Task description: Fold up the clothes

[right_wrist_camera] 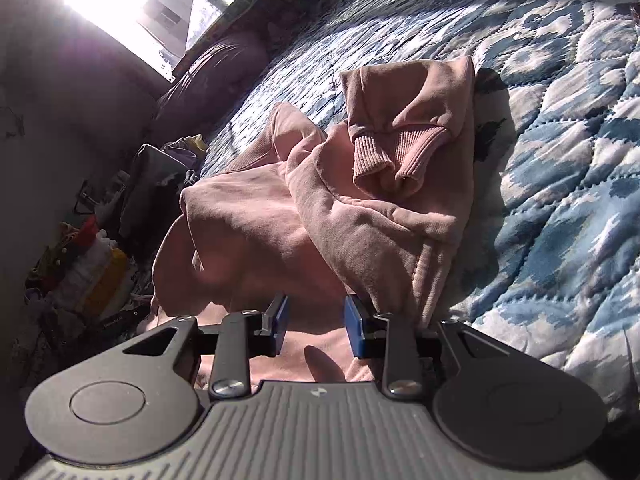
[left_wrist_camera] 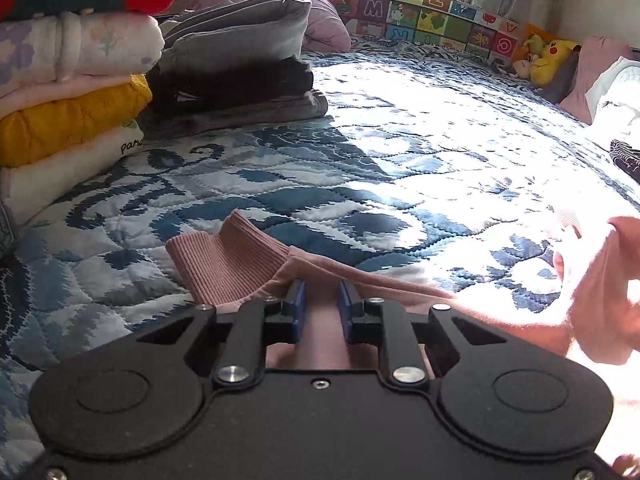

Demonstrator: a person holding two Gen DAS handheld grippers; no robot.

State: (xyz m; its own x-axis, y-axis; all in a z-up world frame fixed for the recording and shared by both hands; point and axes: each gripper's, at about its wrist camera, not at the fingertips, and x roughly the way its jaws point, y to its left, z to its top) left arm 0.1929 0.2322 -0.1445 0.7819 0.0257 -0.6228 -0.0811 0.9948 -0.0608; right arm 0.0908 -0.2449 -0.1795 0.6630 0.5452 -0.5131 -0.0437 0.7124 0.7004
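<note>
Left claw [left_wrist_camera: 321, 294]: blue pads a little apart, pink cloth lying between them; whether they pinch it I cannot tell.
Right claw [right_wrist_camera: 316, 320]: pads set apart, pink fabric draped over and between them, hanging past the right pad.
Pink sweatshirt [right_wrist_camera: 320, 208]: crumpled on the bed, strung between both claws; two ribbed cuffs [right_wrist_camera: 380, 160] sit together on the folded upper part, and a ribbed band [left_wrist_camera: 224, 264] rises just ahead of the left claw.
Bed quilt [left_wrist_camera: 360, 152]: blue and white, with a wide bare stretch ahead of the left claw, sunlit toward the far side.
Left edge: folded stack [left_wrist_camera: 68, 80] of red-green, white floral, yellow and cream garments; just beside it a grey and black folded pile [left_wrist_camera: 236, 68].
Far edge: alphabet play mat [left_wrist_camera: 420, 12] standing along the window side, with pillows [left_wrist_camera: 320, 20] before it.
Right corner: yellow plush toy [left_wrist_camera: 548, 60] near more bedding.
</note>
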